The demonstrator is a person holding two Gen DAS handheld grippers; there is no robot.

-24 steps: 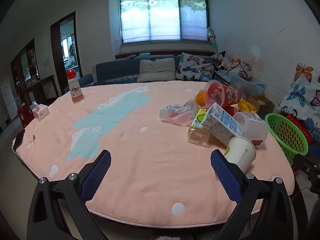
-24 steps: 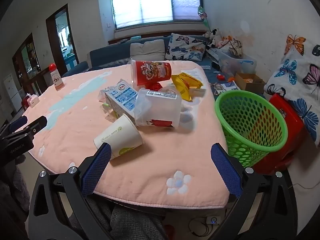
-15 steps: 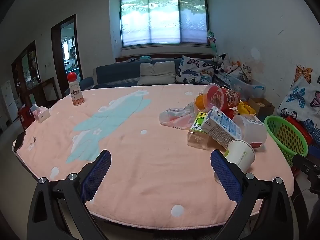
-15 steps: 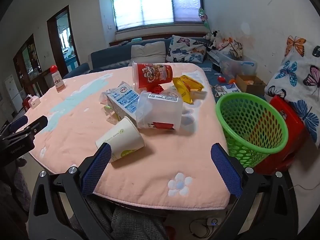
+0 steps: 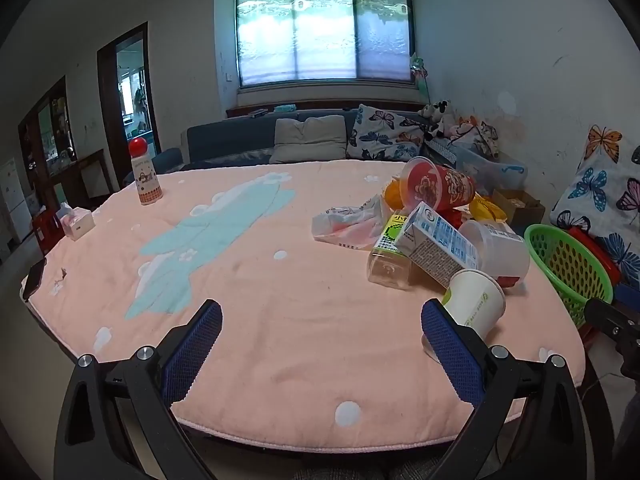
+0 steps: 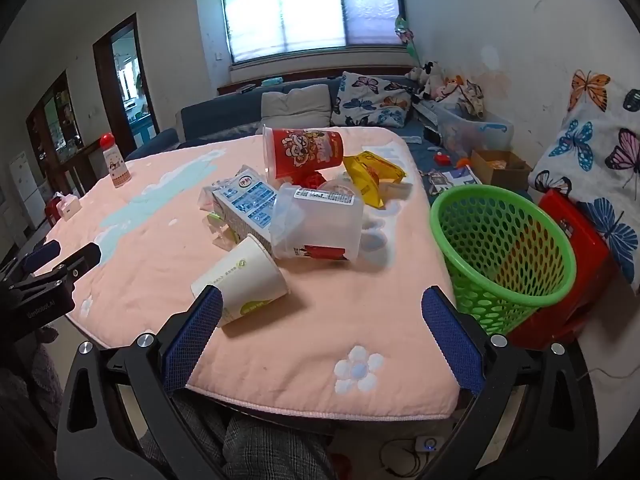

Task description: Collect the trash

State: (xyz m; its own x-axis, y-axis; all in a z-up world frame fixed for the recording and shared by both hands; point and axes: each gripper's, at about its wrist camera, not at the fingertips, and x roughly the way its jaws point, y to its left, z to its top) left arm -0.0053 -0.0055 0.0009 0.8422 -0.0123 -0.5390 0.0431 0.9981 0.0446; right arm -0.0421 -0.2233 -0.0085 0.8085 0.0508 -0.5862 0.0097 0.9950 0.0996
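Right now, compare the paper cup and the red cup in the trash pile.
The paper cup is white with green print; the red cup has cartoon artwork. The paper cup lies on the tablecloth nearest the camera; the red cup sits atop the pile, farther back. Both lie on their sides.

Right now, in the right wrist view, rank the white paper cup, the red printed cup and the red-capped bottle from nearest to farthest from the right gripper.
1. White paper cup, lying by its left finger.
2. Red printed cup, atop the pile, mid-table.
3. Red-capped bottle, upright, far left.
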